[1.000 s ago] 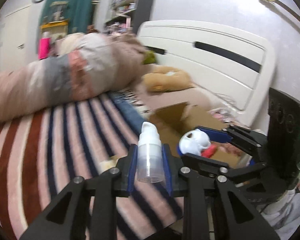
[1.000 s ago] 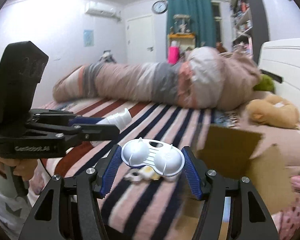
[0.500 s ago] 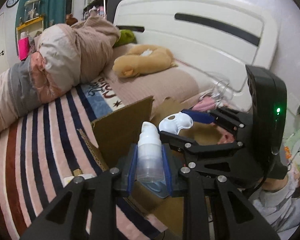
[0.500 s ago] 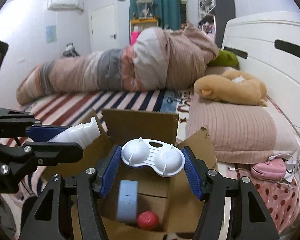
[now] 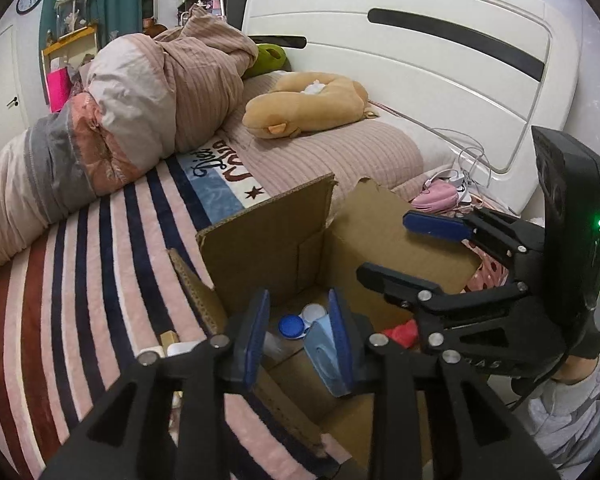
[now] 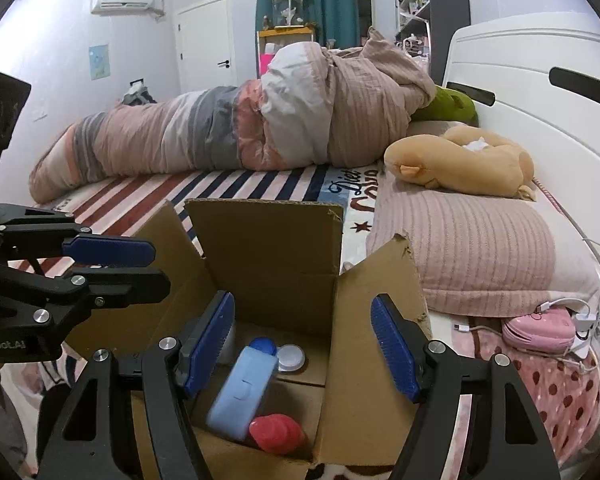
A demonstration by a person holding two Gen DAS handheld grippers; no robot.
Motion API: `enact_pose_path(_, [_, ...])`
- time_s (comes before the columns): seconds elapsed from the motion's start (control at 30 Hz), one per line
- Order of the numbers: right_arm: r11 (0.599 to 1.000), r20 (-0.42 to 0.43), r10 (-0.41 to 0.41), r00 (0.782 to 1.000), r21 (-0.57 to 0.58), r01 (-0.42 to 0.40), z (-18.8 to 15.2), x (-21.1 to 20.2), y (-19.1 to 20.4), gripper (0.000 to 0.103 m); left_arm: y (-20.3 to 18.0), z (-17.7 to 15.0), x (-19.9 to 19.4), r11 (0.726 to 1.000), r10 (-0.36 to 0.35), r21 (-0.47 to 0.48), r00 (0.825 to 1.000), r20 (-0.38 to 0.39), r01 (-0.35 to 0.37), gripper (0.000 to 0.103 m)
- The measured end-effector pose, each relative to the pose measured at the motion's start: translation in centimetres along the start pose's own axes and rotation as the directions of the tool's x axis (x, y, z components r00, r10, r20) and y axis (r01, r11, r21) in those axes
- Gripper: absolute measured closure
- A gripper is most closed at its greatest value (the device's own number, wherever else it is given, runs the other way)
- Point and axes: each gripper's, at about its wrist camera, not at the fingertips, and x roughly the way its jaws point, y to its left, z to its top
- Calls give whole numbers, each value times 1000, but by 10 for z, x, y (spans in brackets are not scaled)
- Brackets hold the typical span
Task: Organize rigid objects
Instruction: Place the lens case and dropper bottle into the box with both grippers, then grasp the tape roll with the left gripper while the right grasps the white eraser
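1. My left gripper (image 5: 298, 330) hangs over the cardboard box (image 6: 268, 248), fingers apart, grasping nothing
2. My right gripper (image 6: 304, 344) is spread wide above it, empty
3. Inside the box lie a light blue case (image 6: 242, 394), a red item (image 6: 278, 432), and blue and white caps (image 5: 302, 320)

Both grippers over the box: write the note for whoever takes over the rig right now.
Left gripper: open, holding nothing, over the box.
Right gripper: open, holding nothing, also over the box.
In the box: a light blue case, a red item, a blue cap and a white cap. The bottle and the white double-dome case held half a second ago are out of the jaws; they are not clearly seen now.
Done: both releases.
Left: small items lie on the striped blanket by the box's left flap; likely next.
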Motion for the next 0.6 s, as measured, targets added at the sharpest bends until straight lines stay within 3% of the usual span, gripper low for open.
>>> enact_pose_path(0.2, [1000,9,-5,1000,-19,5,4,-10,11,34,13,-2,-28,1000,-1,-21,999,48,2,62])
enact_pose_path(0.27, [1000,16,-6,1000,-31,7,7,-14,17,35,21,-4,-40,1000,8,-29,997,72,-6,51])
enact_pose_path(0.37, [999,41,10,999,-48,-8,12,-23,33,34,41,-11,-63,998,40,-51,993,113,-34,50])
enact_pose_path(0.6, [982,115,157,981,-125,-142,27,-45,104,34,112,-49,-104,982,126,-157,981,151,-102,50])
